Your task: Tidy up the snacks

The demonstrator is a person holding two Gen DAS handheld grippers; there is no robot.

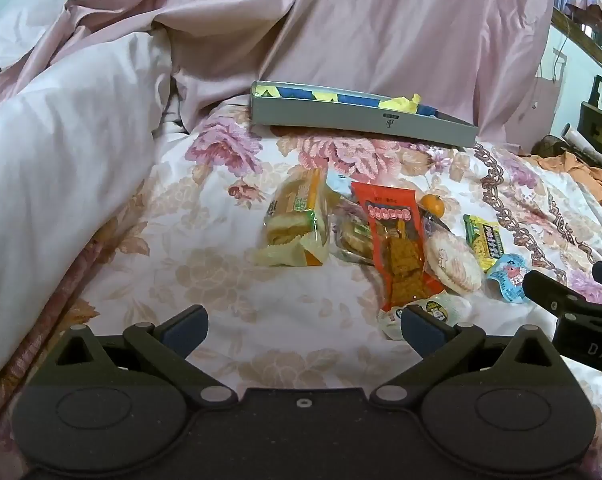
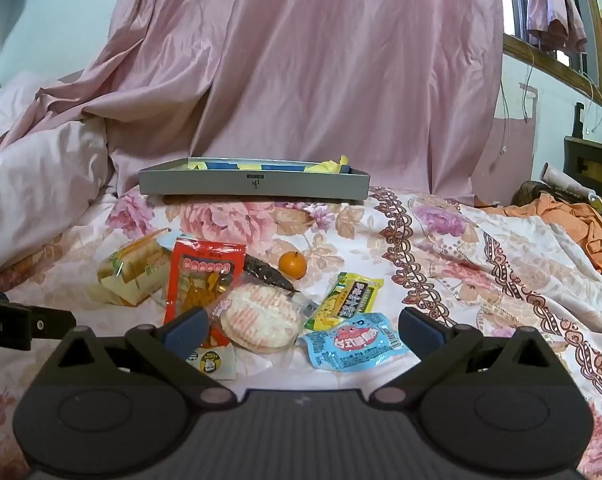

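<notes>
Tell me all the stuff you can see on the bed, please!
Tray: one, grey, at the back of the bed, blue and yellow things inside.
Bread packet: one, yellow-green, leftmost of the snacks.
Red snack packet: one, red-orange, right of the bread packet.
Rice cracker: one, white, in clear wrap, in front, partly over the red packet.
Orange: one, orange, behind the snacks.
Yellow packet: one, yellow-green, right of the cracker.
Blue packet: one, light blue, nearest the front.
Floral bedsheet: one, pink and cream, under everything.
Pink quilt: one, heaped behind the tray.
Left gripper: one, black, open, empty.
Right gripper: one, black, open, empty.
</notes>
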